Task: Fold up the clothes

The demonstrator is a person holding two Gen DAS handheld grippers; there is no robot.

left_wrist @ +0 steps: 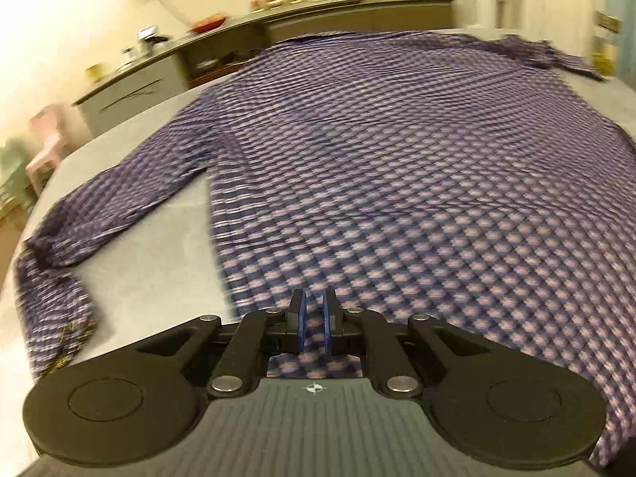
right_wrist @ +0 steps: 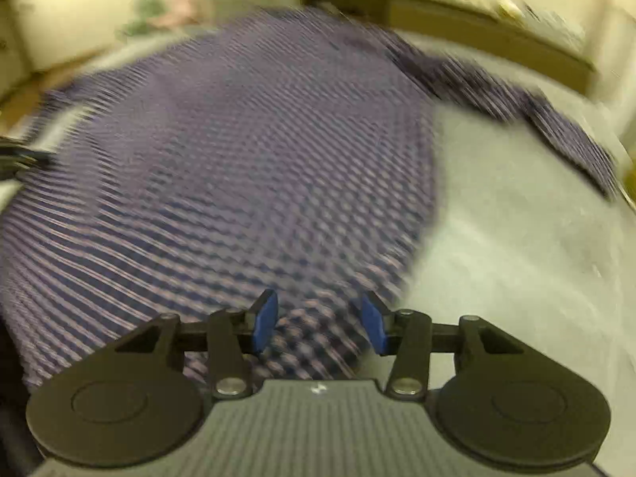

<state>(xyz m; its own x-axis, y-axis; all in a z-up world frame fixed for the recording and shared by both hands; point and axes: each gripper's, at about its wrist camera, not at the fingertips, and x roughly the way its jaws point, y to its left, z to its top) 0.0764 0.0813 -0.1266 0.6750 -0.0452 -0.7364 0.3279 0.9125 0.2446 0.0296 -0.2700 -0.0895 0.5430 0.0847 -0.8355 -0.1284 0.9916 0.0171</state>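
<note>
A purple and white checked long-sleeved shirt lies spread flat on a grey table. One sleeve runs out to the left and its cuff hangs at the table edge. My left gripper is at the shirt's near hem with its blue pads almost together and a strip of fabric between them. In the blurred right wrist view the shirt fills the left and middle. My right gripper is open over the hem's right corner, with cloth between the spread fingers. The other sleeve lies at the far right.
A long dark sideboard with bowls and small items runs along the far wall. A pink child's chair stands at the left beyond the table. Bare grey table lies right of the shirt.
</note>
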